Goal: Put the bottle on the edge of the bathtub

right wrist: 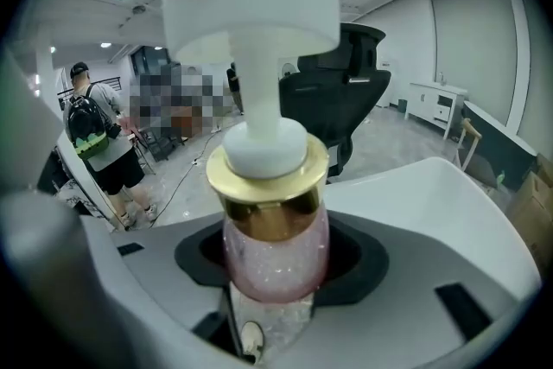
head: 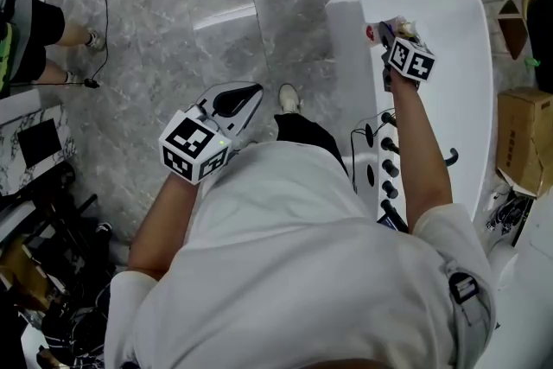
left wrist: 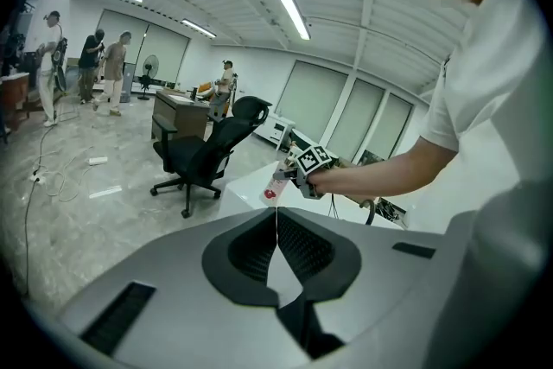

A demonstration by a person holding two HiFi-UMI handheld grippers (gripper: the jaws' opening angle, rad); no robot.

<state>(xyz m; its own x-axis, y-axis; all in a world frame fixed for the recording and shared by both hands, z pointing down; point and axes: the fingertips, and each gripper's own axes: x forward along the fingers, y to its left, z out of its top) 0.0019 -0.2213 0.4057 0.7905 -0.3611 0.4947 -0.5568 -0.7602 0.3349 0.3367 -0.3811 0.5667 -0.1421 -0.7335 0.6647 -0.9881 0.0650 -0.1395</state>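
Quick rundown from my end of the feed. The right gripper is clamped on the pump bottle. Its pink glittery body sits squeezed between the jaws, with the gold collar and the white pump head sticking up toward 12 o'clock in the right gripper view.

In the head view the bottle is out at about 1 o'clock, with my right arm stretched over the white bathtub. It's right over the tub's far corner rim. I honestly can't tell whether the base is touching the rim or just hanging above it.

The left gripper has its jaws pressed together with nothing between them. It sits at about 9 o'clock in the head view, well away from the tub and over the grey marble floor.

Other stuff in the head view:
- A row of black tap fittings runs along the near rim of the tub, at roughly 4 o'clock from the bottle.
- A cardboard box sits on the far side of the tub at 3 o'clock.
- A bystander in shorts stands at 10 o'clock, beside a black cable trailing across the floor.

In the left gripper view a black office chair stands at about 10 o'clock.
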